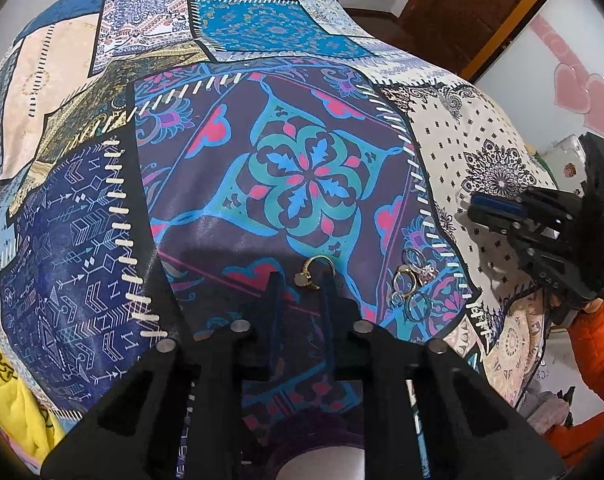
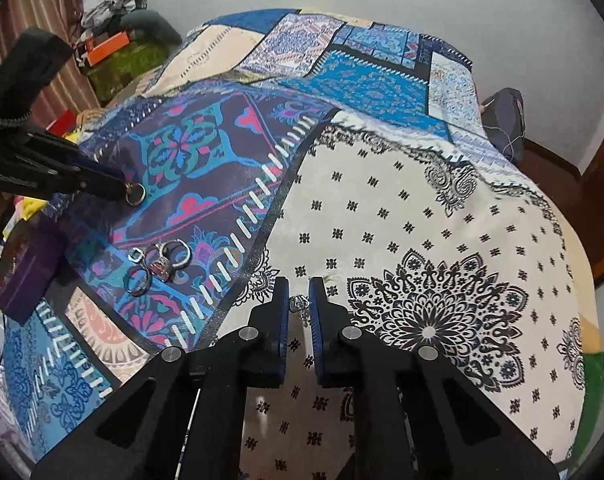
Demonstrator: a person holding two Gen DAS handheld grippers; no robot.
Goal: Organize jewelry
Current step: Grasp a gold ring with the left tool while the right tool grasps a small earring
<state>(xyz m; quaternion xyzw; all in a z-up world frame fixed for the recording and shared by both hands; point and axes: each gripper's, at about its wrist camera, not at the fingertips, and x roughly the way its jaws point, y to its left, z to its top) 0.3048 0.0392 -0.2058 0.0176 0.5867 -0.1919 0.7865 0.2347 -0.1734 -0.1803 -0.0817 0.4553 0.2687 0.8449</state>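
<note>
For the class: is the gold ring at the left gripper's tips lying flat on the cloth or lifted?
Lifted: the gold ring stands on edge, pinched at the left gripper tips.

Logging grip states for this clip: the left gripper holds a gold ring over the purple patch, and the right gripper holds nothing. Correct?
Not quite. The right gripper is not empty: the right wrist view shows a small silver piece between its pads. The left gripper does hold a gold ring over the purple patch.
</note>
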